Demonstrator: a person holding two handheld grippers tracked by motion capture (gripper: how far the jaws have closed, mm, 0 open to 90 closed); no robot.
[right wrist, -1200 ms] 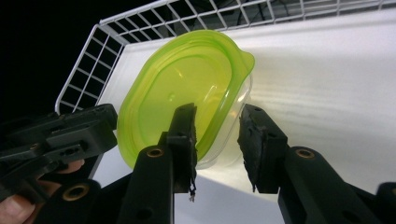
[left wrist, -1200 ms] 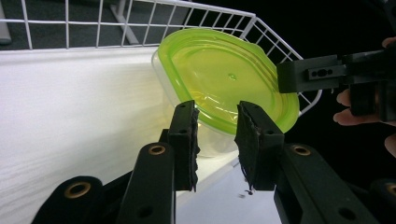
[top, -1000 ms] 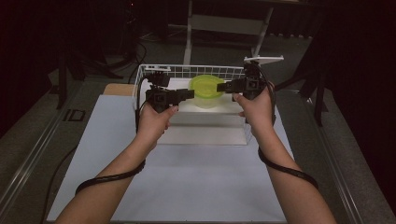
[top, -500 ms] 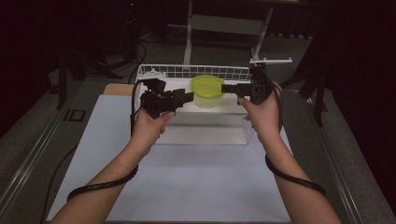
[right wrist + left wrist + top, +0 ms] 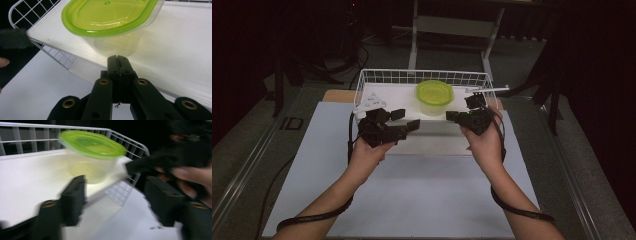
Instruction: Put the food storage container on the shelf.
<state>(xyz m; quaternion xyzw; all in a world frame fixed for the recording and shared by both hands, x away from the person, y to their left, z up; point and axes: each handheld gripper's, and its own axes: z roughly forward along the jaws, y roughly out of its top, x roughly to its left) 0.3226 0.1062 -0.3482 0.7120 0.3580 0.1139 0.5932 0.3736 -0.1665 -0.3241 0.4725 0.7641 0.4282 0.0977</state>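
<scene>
Green-lidded container [image 5: 434, 96] sits on the white board [image 5: 392, 97] inside the wire basket [image 5: 422, 76], toward the basket's far side, upright, lid on. Nothing touches it.

Change since a second ago: both hands have drawn back from the container toward the near edge of the basket. Earlier the two tools flanked the container closely at either side; now each lies clear of it, left tool [image 5: 404, 122] to the container's near left, right tool [image 5: 453, 116] to its near right.

Left tool: jaws have just been opening, now standing apart with nothing between them; in the left gripper view the container [image 5: 93, 155] shows beyond the gap, blurred by motion. Right tool [image 5: 117, 58]: jaws have just closed, tips pressed together on nothing, pointing at the container's near wall [image 5: 112, 42].

Reading: container looks released and placed in the basket. This placing step seems done; hands appear to be retreating over the pale surface [image 5: 412, 200].
</scene>
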